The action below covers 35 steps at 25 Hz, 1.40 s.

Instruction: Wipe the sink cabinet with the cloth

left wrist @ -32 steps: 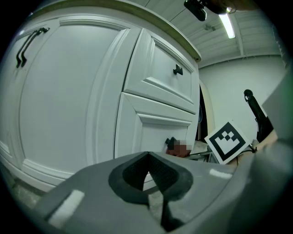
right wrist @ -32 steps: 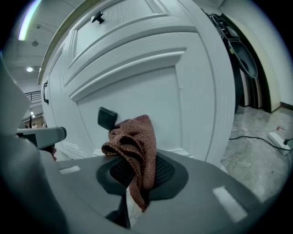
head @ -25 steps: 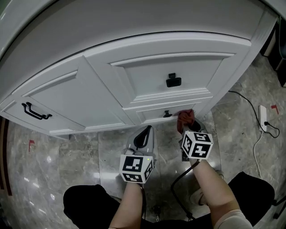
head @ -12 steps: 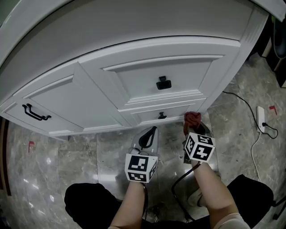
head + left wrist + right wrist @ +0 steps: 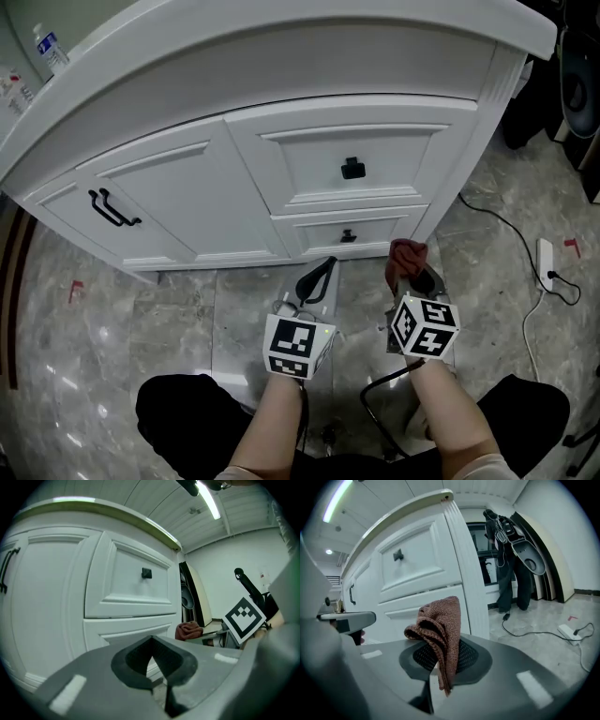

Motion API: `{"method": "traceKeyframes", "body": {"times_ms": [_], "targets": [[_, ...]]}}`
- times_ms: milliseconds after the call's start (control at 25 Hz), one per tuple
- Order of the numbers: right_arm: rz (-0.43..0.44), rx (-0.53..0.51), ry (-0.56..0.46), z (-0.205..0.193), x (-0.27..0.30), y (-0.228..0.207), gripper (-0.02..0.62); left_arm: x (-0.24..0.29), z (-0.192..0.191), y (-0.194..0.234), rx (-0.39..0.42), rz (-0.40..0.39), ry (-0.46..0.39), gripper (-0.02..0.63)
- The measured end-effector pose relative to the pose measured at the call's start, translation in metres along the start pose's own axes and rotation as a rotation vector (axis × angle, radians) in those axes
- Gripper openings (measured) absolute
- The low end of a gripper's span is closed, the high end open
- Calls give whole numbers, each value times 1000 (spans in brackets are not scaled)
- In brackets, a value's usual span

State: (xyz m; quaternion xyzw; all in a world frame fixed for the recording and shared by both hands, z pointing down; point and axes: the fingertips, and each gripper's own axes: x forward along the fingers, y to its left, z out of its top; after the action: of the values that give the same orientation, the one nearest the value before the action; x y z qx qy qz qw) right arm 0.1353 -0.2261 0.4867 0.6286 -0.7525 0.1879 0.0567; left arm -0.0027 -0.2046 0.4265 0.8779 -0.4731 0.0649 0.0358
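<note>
Right gripper: fingers clamp the bunched cloth | cloth near the sink cabinet, low by its right corner, not touching | left gripper: fingers closed together, empty | progress: we judge wiping isn't under way, fronts left to do

Cabinet was plain white with black handles. Cloth was a rusty reddish-brown with a knit-looking weave. Floor was glossy grey marble, veiny, with little red marks. Left gripper and right gripper were grey, and their cubes had black-and-white square markers. Black cable, white power strip.
</note>
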Motion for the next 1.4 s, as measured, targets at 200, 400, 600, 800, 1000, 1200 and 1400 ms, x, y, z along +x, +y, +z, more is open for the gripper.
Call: {"method": "traceKeyframes", "body": {"times_ms": [200,400,600,800,1000,1200,1400], "targets": [[80,-64,-95,35,-35,34,81,-34,31,-6,-9,46,-82,2],[99,-79,-116,34,-68,50,81,-61,36,-21,19,67,-61,2],[117,-89,-116,27,-102,58,81,-95,53,-34,-49,97,-131,0],[126,-90,-157,32,-140,66,81,-125,58,-60,-14,92,-136,2],[132,-132,-198,29,-186,74,81,-160,66,-83,-34,99,-189,1],[146,-142,-195,12,-226,81,81,-193,57,-110,-34,97,-190,0],[158,-155,-209,1,-266,91,81,-226,49,-137,-13,79,-185,1]]}}
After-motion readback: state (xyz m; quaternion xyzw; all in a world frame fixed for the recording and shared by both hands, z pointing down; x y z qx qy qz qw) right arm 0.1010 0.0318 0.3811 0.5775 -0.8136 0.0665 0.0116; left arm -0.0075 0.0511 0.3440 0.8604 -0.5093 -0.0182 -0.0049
